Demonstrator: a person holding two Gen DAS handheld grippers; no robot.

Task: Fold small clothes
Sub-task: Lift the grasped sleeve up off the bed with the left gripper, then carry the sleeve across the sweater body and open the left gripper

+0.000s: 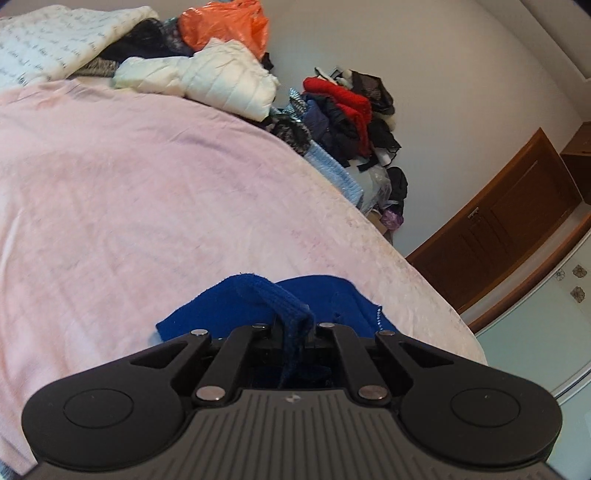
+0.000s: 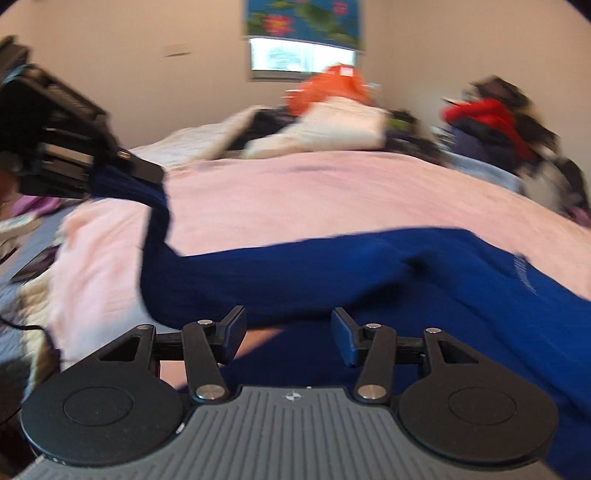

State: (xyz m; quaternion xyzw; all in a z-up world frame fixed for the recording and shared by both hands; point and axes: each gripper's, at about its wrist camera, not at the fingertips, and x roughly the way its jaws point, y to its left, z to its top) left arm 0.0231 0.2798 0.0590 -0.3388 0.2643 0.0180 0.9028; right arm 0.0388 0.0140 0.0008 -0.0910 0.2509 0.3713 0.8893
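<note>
A blue knit garment (image 2: 369, 273) lies on the pink bedcover (image 2: 332, 192) near its front edge. My left gripper (image 1: 293, 332) is shut on a ribbed edge of the blue garment (image 1: 295, 295) and lifts it. The left gripper also shows in the right wrist view (image 2: 136, 170), at the far left, holding that end up. My right gripper (image 2: 288, 332) is open, its jaws wide apart, just in front of the garment's lower edge and holding nothing. The right wrist view is blurred.
White folded clothes (image 1: 207, 74) and an orange plastic bag (image 1: 225, 26) lie at the far end of the bed. A heap of dark and red clothes (image 1: 347, 118) is piled by the wall. A wooden door (image 1: 509, 218) is to the right.
</note>
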